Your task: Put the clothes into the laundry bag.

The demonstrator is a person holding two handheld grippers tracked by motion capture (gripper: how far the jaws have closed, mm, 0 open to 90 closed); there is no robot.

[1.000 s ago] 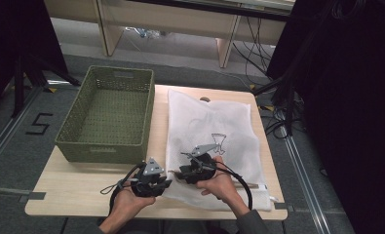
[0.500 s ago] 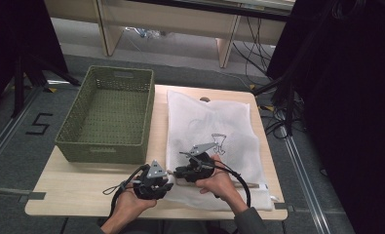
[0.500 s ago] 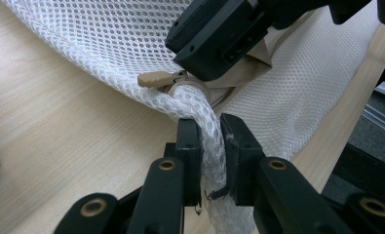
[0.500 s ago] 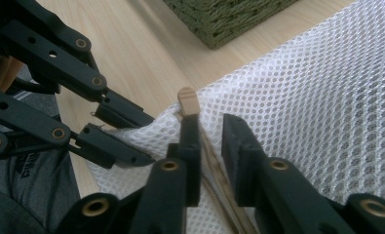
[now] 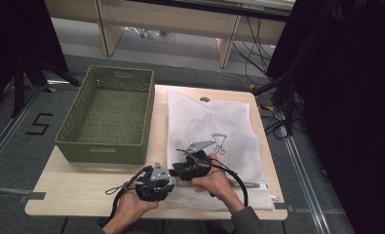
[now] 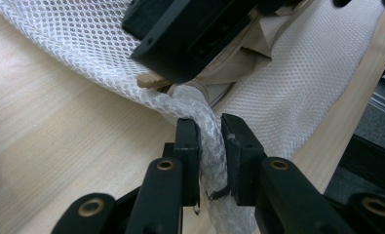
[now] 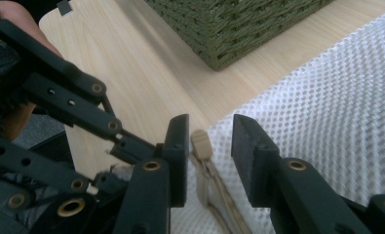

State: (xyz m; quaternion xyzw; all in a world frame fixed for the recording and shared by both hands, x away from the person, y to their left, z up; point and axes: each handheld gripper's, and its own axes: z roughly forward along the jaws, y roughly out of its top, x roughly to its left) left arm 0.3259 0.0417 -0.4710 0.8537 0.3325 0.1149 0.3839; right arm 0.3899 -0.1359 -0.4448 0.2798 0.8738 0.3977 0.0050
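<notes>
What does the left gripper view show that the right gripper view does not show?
Left gripper view: the left tongs are closed on a bunched fold of the white mesh bag at its edge. Right gripper view: the right tongs stand open around the beige zipper pull without pressing it, and their jaws have just been opening; the green basket stands behind. Both views: the mesh bag, its beige zipper tape and the wooden table.
</notes>
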